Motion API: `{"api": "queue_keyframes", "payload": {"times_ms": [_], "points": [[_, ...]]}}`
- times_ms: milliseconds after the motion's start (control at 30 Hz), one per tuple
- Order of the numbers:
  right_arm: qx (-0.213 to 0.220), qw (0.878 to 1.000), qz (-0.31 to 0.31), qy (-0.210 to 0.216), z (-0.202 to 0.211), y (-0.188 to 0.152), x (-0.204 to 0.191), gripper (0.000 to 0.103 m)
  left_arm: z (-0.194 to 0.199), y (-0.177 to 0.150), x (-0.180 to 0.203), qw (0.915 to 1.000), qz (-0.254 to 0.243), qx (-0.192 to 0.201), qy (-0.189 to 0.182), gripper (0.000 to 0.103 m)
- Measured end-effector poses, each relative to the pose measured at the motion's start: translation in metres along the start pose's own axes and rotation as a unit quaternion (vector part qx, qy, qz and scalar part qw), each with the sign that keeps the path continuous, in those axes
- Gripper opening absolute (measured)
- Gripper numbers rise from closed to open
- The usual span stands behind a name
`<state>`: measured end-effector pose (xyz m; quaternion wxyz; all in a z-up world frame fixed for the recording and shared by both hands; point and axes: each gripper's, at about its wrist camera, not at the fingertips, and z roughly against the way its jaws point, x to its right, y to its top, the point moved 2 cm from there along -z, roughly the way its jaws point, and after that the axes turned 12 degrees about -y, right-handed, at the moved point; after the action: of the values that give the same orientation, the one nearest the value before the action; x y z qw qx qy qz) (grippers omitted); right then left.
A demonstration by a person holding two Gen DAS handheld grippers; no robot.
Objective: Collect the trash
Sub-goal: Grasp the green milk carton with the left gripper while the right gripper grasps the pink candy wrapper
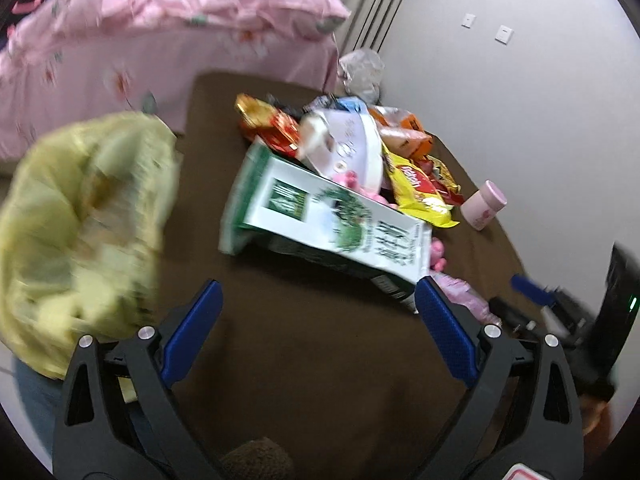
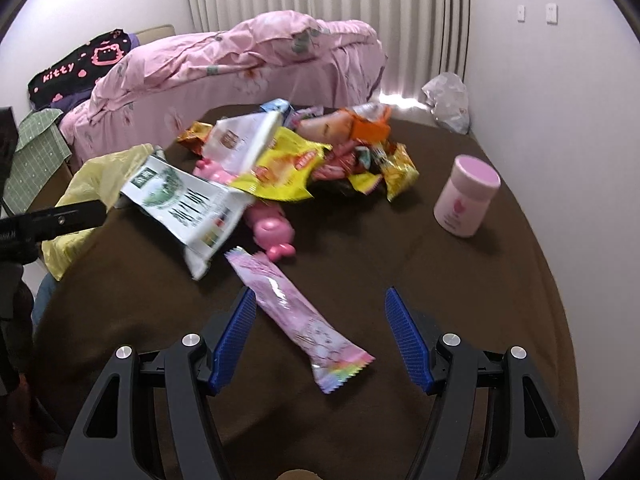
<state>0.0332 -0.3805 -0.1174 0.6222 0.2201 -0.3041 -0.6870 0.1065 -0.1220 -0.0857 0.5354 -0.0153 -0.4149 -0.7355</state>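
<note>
A heap of snack wrappers lies on the brown table. A green and white package leans tilted at the heap's near side, slightly blurred. A pink wrapper lies between my right gripper's open fingers, close to the left one, untouched. My left gripper is open and holds nothing, just in front of the package. A yellow-green trash bag hangs blurred at the table's left edge. The right gripper's blue finger shows at the right of the left wrist view.
A pink jar stands upright right of the heap. A pink toy lies under the package. Behind the table is a bed with a pink duvet. A white plastic bag sits by the wall and curtain.
</note>
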Motion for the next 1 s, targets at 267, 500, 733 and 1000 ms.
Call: {"api": "queue_keyframes", "payload": {"times_ms": [267, 500, 733, 1000], "points": [[0.007, 1.0, 0.015, 0.005, -0.009, -0.007, -0.002, 0.063, -0.051, 0.042, -0.003, 0.9983, 0.058, -0.002, -0.012, 0.092], [0.009, 1.0, 0.006, 0.014, -0.008, -0.011, 0.004, 0.064, -0.076, 0.076, -0.02, 0.9987, 0.034, -0.009, 0.037, 0.086], [0.005, 1.0, 0.01, 0.027, -0.011, -0.015, 0.0, 0.064, -0.077, 0.078, -0.035, 0.9976, 0.039, -0.026, 0.051, 0.07], [0.0, 0.999, 0.012, 0.036, -0.01, -0.017, -0.005, 0.064, -0.088, 0.08, -0.035, 0.9955, -0.005, -0.062, 0.071, 0.06]]}}
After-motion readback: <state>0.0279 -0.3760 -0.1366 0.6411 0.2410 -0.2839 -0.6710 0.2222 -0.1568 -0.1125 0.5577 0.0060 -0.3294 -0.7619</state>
